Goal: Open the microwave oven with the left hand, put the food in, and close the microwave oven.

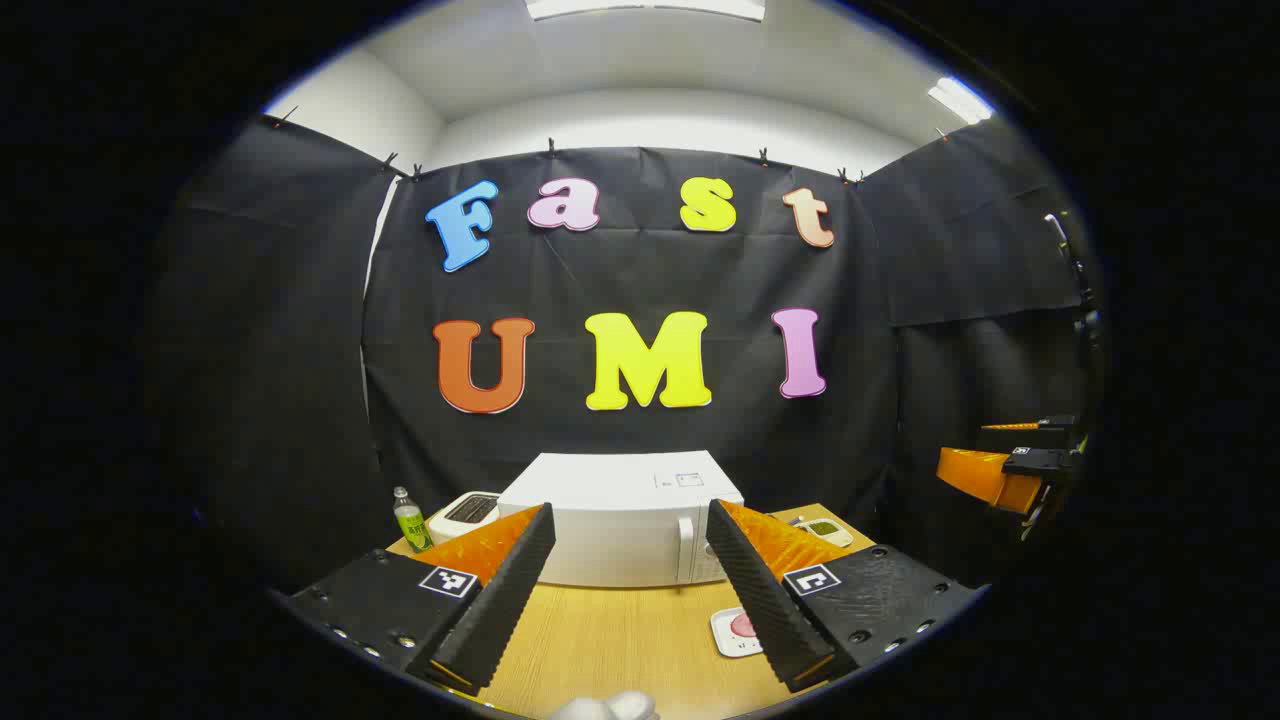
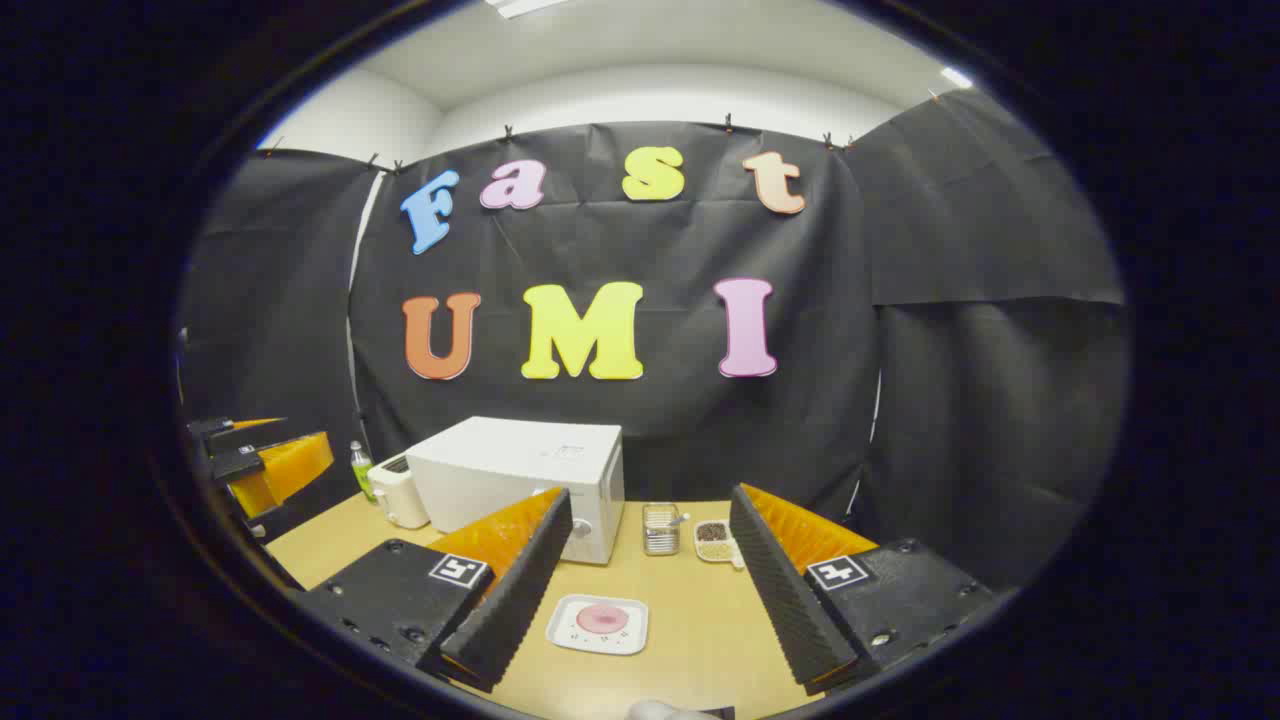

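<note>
A white microwave oven (image 1: pixel 620 520) stands at the back of the wooden table with its door closed; its handle (image 1: pixel 686 548) runs down the right side of the front. It also sits left of centre in the right gripper view, microwave (image 2: pixel 520 475). A white square plate (image 2: pixel 598 623) carrying a pink round food item (image 2: pixel 602 619) lies on the table in front of it, plate (image 1: pixel 735 632). My left gripper (image 1: pixel 630 600) is open, held back from the microwave. My right gripper (image 2: pixel 650 600) is open above the plate. The other gripper appears at each view's edge, right gripper (image 1: pixel 1010 465), left gripper (image 2: pixel 265 460).
A white toaster (image 1: pixel 465 513) and a small green-labelled bottle (image 1: pixel 410 520) stand left of the microwave. To its right are a metal holder (image 2: pixel 660 528) and a small dish of grains (image 2: pixel 714 540). The wooden table (image 1: pixel 600 640) has bare room in front.
</note>
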Action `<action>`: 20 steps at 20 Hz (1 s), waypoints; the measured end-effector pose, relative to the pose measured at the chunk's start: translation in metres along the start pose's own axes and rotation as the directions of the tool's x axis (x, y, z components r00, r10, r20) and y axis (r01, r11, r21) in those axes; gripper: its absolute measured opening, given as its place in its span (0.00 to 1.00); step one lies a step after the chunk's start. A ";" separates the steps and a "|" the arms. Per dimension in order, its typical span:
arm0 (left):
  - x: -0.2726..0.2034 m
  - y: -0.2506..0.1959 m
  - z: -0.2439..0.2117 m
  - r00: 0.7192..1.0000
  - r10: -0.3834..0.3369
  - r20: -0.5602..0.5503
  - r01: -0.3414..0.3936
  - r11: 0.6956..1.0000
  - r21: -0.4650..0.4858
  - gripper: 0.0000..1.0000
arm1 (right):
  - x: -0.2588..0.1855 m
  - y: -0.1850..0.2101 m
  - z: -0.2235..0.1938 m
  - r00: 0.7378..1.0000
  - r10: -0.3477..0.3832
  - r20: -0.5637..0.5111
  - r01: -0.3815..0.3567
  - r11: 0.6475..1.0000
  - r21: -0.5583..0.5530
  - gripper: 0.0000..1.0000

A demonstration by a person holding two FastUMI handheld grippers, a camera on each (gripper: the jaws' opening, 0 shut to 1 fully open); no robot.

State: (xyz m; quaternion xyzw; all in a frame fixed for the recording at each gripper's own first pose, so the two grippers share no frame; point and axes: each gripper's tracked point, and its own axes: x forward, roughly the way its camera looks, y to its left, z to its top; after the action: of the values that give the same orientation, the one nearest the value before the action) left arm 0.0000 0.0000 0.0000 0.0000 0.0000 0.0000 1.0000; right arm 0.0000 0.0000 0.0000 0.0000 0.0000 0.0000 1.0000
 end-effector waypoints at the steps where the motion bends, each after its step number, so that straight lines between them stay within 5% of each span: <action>1: -0.001 0.000 0.000 1.000 0.000 -0.002 0.000 1.000 -0.009 0.95 | -0.002 0.002 -0.002 1.000 0.004 -0.001 -0.004 1.000 0.006 1.00; 14: 0.012 0.004 -0.005 1.000 0.017 0.014 -0.017 1.000 -0.013 0.95 | -0.007 -0.011 -0.001 1.000 -0.021 0.005 0.021 1.000 0.020 1.00; 20: 0.056 -0.018 -0.053 1.000 -0.014 0.023 0.014 0.999 -0.030 0.95 | -0.009 -0.023 0.000 1.000 -0.025 -0.010 0.026 0.999 0.034 1.00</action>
State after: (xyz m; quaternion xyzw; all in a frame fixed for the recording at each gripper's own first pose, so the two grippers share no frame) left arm 0.0557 -0.0184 -0.0525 -0.0151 -0.0115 -0.0070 0.9998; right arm -0.0093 -0.0232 -0.0004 0.0172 0.0046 -0.0128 0.9998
